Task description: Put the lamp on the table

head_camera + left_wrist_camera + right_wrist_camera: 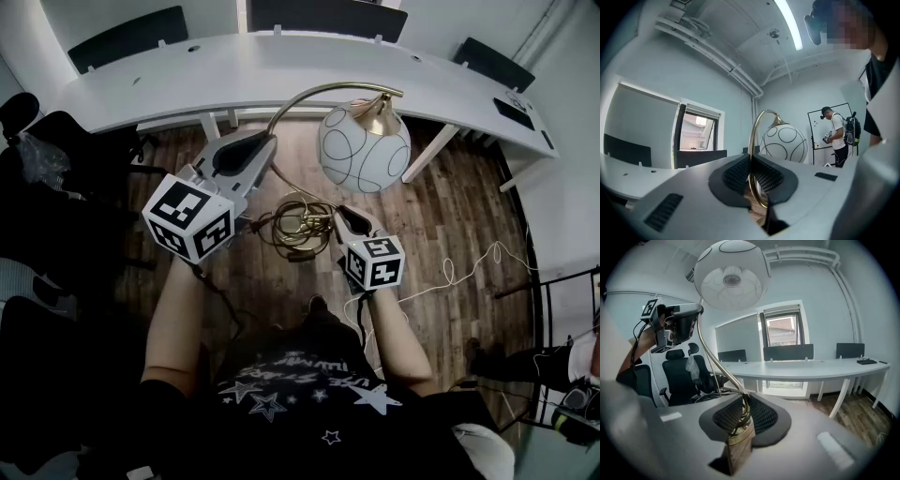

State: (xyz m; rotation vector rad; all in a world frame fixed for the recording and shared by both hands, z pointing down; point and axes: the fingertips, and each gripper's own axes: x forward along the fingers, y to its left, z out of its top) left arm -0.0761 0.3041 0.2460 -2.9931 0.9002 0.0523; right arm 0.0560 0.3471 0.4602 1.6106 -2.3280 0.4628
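**Lamp held in both grippers, short of the desk**

The lamp (364,148) hangs over the wooden floor (450,206), not yet on the white curved desk (281,70) ahead. The left gripper (255,155) is clamped on the upper brass stem (753,140), and the right gripper (351,218) grips the stem's lower end. The lift appears done. The carry forward and the set-down appear to remain. A black office chair (677,380) stands to the left.

The grey left gripper (255,148) hides part of the curved brass lamp stem (319,89); the right gripper (345,215) covers part of the brass lamp base (295,223). We cannot identify the small dark object (514,111) on the curved white desk (281,70).
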